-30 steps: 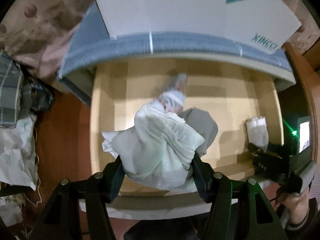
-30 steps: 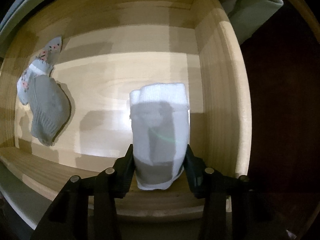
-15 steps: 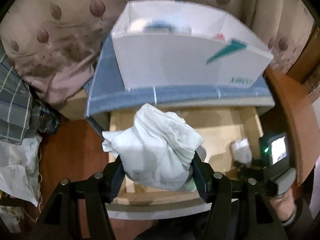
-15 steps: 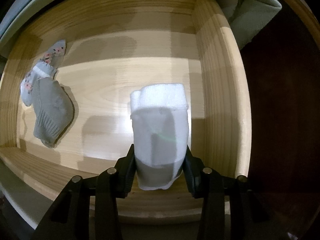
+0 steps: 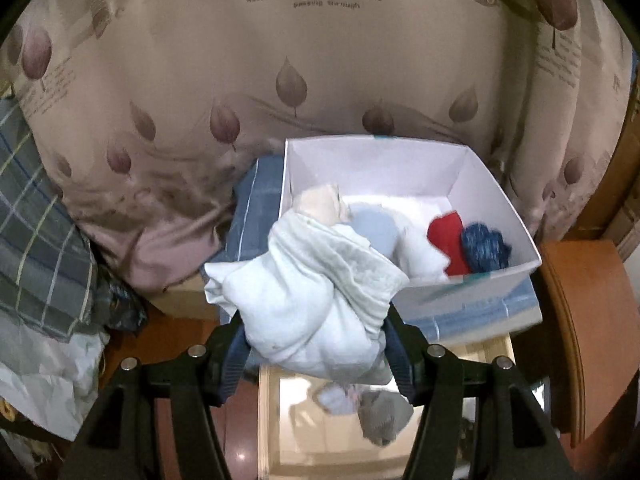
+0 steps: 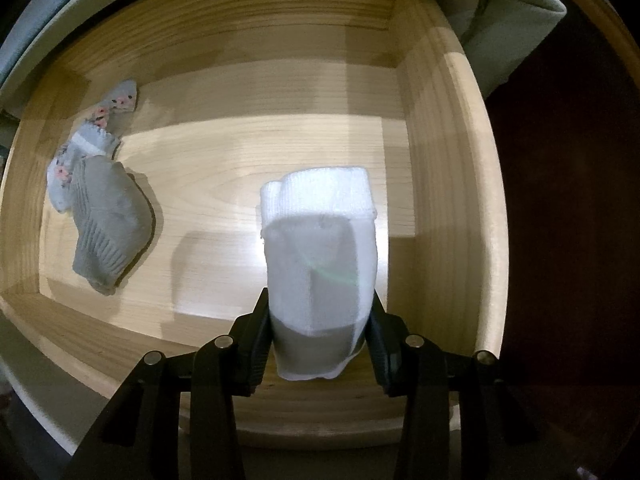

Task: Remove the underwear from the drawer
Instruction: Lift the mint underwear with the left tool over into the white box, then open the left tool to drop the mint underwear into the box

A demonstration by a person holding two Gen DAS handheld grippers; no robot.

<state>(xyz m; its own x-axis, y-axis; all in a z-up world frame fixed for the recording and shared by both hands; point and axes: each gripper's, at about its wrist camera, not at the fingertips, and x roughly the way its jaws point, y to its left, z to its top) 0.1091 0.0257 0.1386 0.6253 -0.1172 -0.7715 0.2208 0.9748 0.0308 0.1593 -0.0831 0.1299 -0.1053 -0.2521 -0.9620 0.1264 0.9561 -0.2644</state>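
Left wrist view, going L to R: checked cloth (image 5: 36,216) at 9 o'clock, leaf-print curtain (image 5: 248,92) filling 10 to 2, white box (image 5: 496,280) at 2–3 o'clock w/ red (image 5: 446,242) and blue (image 5: 486,246) items already inside, wooden drawer (image 5: 272,420) low at 6 o'clock.

Left gripper (image 5: 314,354) clenched on a white underwear bundle (image 5: 316,296), jaws spread wide by the bulk, pads pressing both flanks. Bundle sits dead centre of the frame, above the drawer's front and overlapping the box's near-left corner; looks out of the drawer, not yet in the box.

Handling, my read: light, soft, limp cotton. Squashes under the pads, so it won't slip easily, but loose flaps can trail; one tab sticks out at 9 o'clock of the bundle. Best hold is across the thick middle, as now. Nothing fragile.

Looks: off-white, crumpled, wadded w/ folds and a faintly greyed ribbed band across the top.

Right wrist view, L to R: grey sock (image 6: 108,224) and floral sock (image 6: 96,128) at 9 o'clock on the drawer floor, well apart from the right gripper (image 6: 320,340), which is clamped on a white folded sock (image 6: 320,248) at centre, ribbed cuff pointing to 12, near the drawer's right wall (image 6: 448,160). It hangs inside the drawer.
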